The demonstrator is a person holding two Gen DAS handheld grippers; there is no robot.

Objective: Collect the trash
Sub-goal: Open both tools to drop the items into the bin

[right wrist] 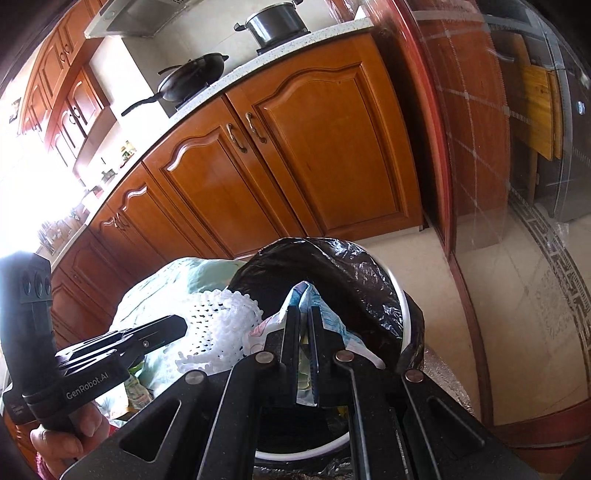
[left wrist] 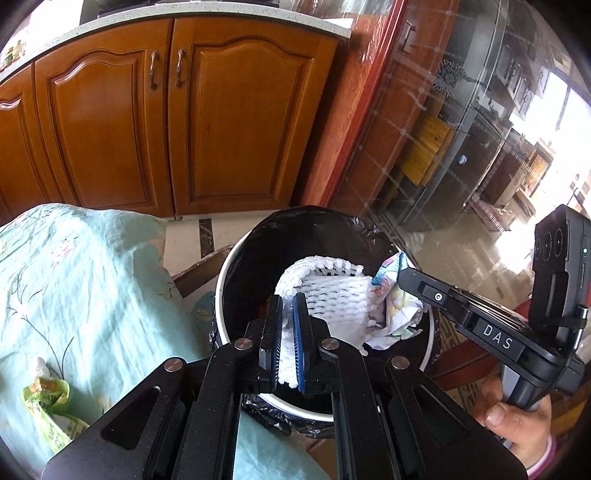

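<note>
A: Here, nearest the lens, my left gripper [left wrist: 284, 314] is pinched nearly closed on the white foam fruit net [left wrist: 325, 295]; my right gripper [right wrist: 304, 321] is clamped just as tightly on the crumpled printed wrapper [right wrist: 325, 317]. Both pieces hang over the mouth of the trash bin [left wrist: 221, 280], which is lined with a black bag [right wrist: 332, 258].

B: How should the release be done?

A: My judgement: carry both bundles well inside the rim, lower them a little, then spread the jaws fully so nothing snags on the pads or drapes over the liner's edge. The net is springy and may cling to the ribbed pads.

B: And beyond the bin?

A: Just beside it, a table under a pale green floral cloth [left wrist: 74, 266] bears a green packet [left wrist: 51, 406], probably more trash. Farther off: tiled floor [right wrist: 498, 295], wooden cabinets [left wrist: 147, 118], a counter with a wok [right wrist: 192, 77] and a pot [right wrist: 277, 22], and a glass door [left wrist: 461, 129]
</note>
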